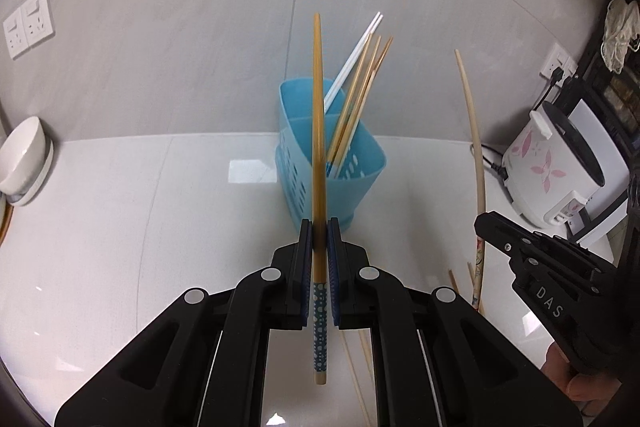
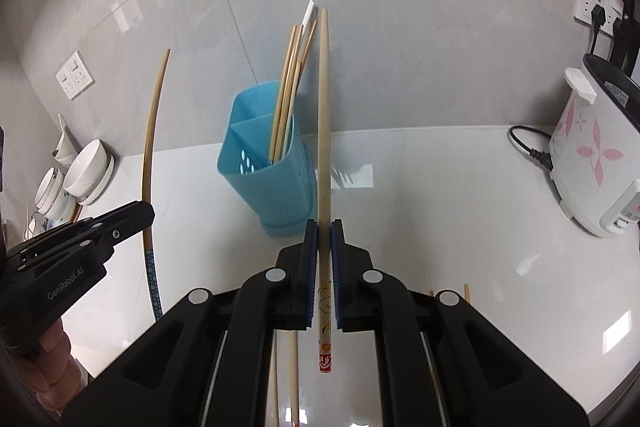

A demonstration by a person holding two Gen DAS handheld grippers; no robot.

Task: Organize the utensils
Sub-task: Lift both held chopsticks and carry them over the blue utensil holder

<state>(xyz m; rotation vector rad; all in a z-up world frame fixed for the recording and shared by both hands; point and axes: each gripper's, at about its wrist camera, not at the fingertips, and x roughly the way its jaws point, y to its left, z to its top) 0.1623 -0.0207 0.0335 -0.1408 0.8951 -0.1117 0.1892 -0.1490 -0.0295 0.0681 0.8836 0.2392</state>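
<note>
My left gripper (image 1: pixel 320 229) is shut on a brown chopstick (image 1: pixel 318 131) with a blue dotted handle end, held pointing up and away over the white counter. My right gripper (image 2: pixel 324 231) is shut on a pale chopstick (image 2: pixel 324 115) whose handle end bears red and yellow print. A blue plastic utensil holder (image 1: pixel 352 179) (image 2: pixel 268 183) with two compartments stands ahead of both grippers, several wooden and white chopsticks (image 2: pixel 290 83) leaning in one compartment. Each gripper shows in the other's view, the right gripper (image 1: pixel 486 227) at the right and the left gripper (image 2: pixel 142 213) at the left.
Loose chopsticks (image 2: pixel 294 367) lie on the counter under the grippers. A white rice cooker (image 2: pixel 592 155) with pink flowers and its black cord stands at the right. White bowls (image 2: pixel 90 171) are stacked at the left by the tiled wall. Wall sockets (image 1: pixel 28 23) sit above.
</note>
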